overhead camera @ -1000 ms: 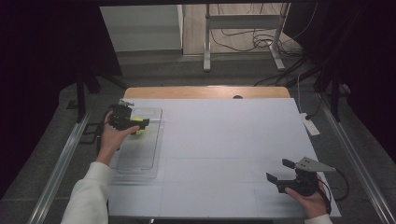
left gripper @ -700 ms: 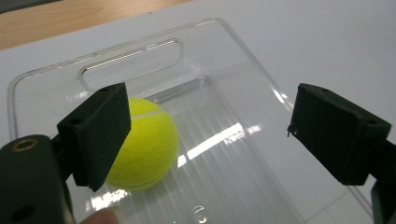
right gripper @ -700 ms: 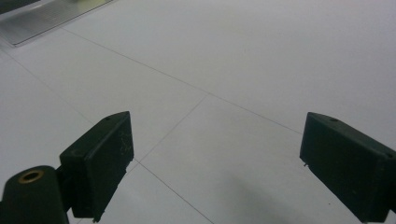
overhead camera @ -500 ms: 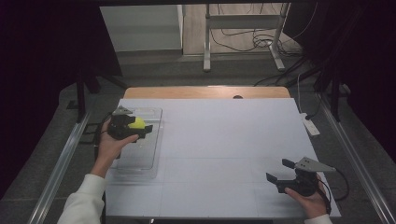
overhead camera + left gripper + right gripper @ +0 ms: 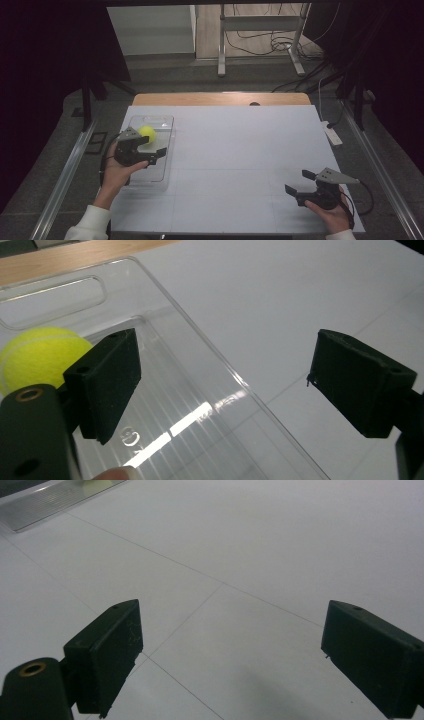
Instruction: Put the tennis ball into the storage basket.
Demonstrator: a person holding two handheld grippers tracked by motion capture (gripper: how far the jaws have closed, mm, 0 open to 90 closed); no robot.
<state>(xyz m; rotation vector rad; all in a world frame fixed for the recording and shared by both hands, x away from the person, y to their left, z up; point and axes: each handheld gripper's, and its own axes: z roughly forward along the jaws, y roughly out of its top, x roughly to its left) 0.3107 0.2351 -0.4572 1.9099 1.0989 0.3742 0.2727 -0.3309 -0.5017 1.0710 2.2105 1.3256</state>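
Left gripper (image 5: pixel 152 150) jaws apart, empty, over clear tray (image 5: pixel 167 150). Tennis ball (image 5: pixel 147 133) lies in tray's far end. Right gripper (image 5: pixel 300 183) jaws apart, empty, over white table (image 5: pixel 240 145). Room dark.

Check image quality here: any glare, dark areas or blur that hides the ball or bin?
High view: surroundings dark, white table evenly lit; tennis ball clear, but the clear bin is faint against the table. Left gripper view: bright streaks of glare on the bin floor, the ball sharp, partly behind a jaw. Right gripper view: the table looks soft and grey, with no glare.
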